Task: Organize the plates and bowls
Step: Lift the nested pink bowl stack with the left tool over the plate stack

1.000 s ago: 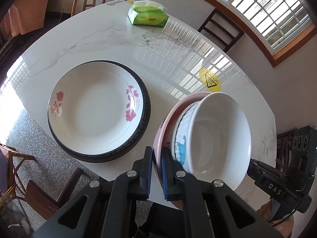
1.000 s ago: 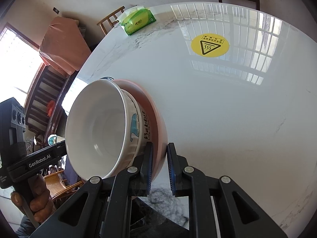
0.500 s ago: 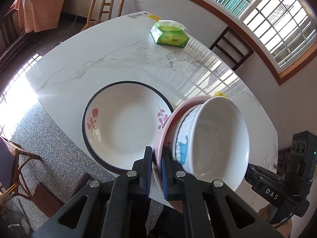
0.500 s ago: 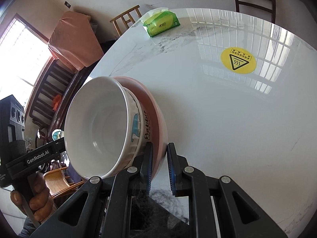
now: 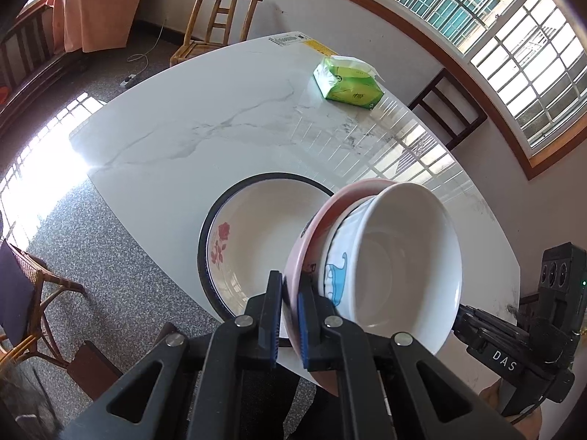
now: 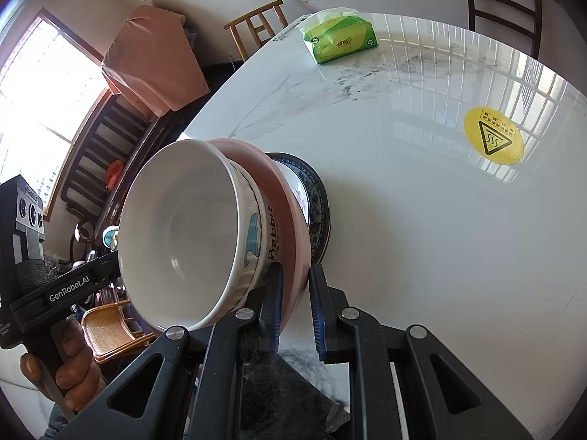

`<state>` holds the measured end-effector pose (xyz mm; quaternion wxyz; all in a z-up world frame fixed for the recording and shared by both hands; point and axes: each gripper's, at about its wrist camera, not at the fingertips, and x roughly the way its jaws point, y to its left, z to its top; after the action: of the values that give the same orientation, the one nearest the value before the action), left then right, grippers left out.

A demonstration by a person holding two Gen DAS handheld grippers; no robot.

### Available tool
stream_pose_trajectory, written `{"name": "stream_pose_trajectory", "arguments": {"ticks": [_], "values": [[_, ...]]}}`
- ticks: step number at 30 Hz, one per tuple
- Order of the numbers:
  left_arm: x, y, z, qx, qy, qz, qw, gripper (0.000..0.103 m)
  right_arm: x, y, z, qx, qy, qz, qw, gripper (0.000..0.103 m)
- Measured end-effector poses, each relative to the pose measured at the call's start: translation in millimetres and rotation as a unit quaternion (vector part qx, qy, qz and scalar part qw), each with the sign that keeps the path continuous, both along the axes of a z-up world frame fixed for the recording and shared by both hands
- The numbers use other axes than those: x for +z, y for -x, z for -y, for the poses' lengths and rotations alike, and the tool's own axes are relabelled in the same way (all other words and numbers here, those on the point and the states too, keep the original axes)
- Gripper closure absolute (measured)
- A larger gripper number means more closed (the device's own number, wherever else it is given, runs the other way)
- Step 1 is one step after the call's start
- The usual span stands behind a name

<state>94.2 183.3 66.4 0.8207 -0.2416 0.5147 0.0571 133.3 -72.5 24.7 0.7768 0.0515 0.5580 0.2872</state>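
A pink plate (image 5: pixel 312 234) carries a white bowl (image 5: pixel 400 264) with a blue drawing on its side. My left gripper (image 5: pixel 290 315) is shut on the pink plate's near rim. From the opposite side my right gripper (image 6: pixel 295 311) is shut on the pink plate (image 6: pixel 290 212), with the white bowl (image 6: pixel 176 227) sitting in it. The stack hangs above the table, partly over a large white plate (image 5: pixel 253 231) with a dark rim and red flowers. In the right wrist view that dark-rimmed plate (image 6: pixel 315 198) shows just behind the stack.
The white marble table (image 5: pixel 205 124) holds a green tissue pack (image 5: pixel 348 84) at its far side and a round yellow warning sticker (image 6: pixel 493 139). Wooden chairs (image 5: pixel 216 25) stand around the table. A hand (image 6: pixel 73 370) holds the left gripper's handle.
Both grippers carried the plate and bowl sideways over the table, so the stack now overlaps the flowered plate's edge. The tissue pack has shifted right in the left wrist view.
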Motion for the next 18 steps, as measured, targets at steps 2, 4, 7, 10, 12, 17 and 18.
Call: {"name": "stream_pose_trajectory", "arguments": {"ticks": [2,4,7,10,12,17,18], "values": [[-2.2,-0.7,-4.8,0.004,-0.002,-0.002,1.0,0.097,-1.5,-2.3,-5.5,0.003,0.0,-0.002,1.0,0.087],[-4.7,-1.1,-9.4,0.007,-0.002,-0.004,1.0,0.097,-3.0,-5.4,-11.4,0.006,0.0,-0.003,1.0,0.087],[-8.0,-3.3,-14.9,0.01,-0.003,-0.005,0.9999,0.097,-4.9,-10.4,-20.0,0.01,0.001,-0.006,1.0,0.087],[-11.6,-6.7,-18.7,0.012,-0.004,-0.008,0.9999,0.097,-8.0,-12.6,-26.2,0.013,0.002,-0.01,1.0,0.087],[-14.0,-9.0,-19.4,0.013,-0.005,-0.01,0.9999,0.097,-10.1,-14.0,-29.1,0.014,0.003,-0.013,1.0,0.087],[-20.3,-13.1,-22.1,0.016,-0.004,-0.014,0.9998,0.097,-15.7,-16.3,-32.8,0.014,0.003,-0.021,1.0,0.087],[-21.2,-13.9,-22.8,0.015,-0.005,-0.014,0.9998,0.097,-16.5,-16.6,-33.8,0.014,0.004,-0.022,1.0,0.087]]}}
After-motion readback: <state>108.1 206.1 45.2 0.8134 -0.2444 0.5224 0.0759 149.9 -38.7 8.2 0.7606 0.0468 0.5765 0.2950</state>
